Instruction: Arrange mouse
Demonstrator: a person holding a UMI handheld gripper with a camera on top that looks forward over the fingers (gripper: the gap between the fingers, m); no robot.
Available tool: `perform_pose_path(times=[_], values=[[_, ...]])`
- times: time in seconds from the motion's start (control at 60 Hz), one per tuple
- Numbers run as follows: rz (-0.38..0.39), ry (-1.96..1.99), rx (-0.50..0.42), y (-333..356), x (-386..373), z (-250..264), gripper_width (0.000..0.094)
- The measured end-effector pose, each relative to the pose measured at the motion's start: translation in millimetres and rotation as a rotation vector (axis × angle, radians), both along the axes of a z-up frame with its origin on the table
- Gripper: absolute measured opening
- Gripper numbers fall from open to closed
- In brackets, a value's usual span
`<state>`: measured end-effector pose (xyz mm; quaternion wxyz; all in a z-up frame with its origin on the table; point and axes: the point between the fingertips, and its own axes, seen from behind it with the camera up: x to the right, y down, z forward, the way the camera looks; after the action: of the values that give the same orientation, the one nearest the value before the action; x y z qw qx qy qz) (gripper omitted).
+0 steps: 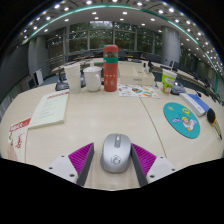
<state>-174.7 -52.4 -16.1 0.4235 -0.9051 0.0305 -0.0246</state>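
Note:
A grey computer mouse (116,152) lies on the pale table (100,120), between my gripper's (113,152) two fingers at their tips. The magenta pads (82,158) stand at either side of it, with a thin gap showing on the left side. The gripper is open and the mouse rests on the table. A round teal mouse pad (182,118) with a cartoon print lies further ahead to the right, well beyond the fingers.
A tall red-orange bottle (110,68) and a white cup (92,78) stand at the far middle of the table. Papers (48,108) lie at the left, a magazine (135,91) near the bottle, and a green cup (168,80) at the far right.

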Motion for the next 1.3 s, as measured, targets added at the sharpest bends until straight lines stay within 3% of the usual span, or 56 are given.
perform_pose_path(times=[0.1, 0.35, 0.467, 0.6, 0.7, 0.783, 0.883, 1.033, 1.217, 1.3], values=[[-0.001, -0.007, 0.002, 7.2, 0.8, 0.4, 0.0492], [0.093, -0.034, -0.006, 10.3, -0.4, 1.4, 0.0361], [0.17, -0.024, 0.028, 12.7, -3.6, 27.2, 0.0348], [0.221, 0.022, 0.189, 30.4, 17.1, 125.6, 0.0347], [0.197, 0.082, 0.294, 51.5, 65.5, 193.3, 0.0347], [0.15, 0.099, 0.33, 73.6, 124.0, 217.2, 0.0345], [0.093, 0.093, 0.293, 93.5, 198.7, 193.1, 0.0344], [0.029, 0.058, 0.165, 102.4, 281.4, 106.2, 0.0346], [0.009, 0.067, 0.046, 95.2, 315.6, 23.6, 0.0349], [0.004, 0.077, 0.016, 92.2, 315.6, 7.5, 0.0412]])
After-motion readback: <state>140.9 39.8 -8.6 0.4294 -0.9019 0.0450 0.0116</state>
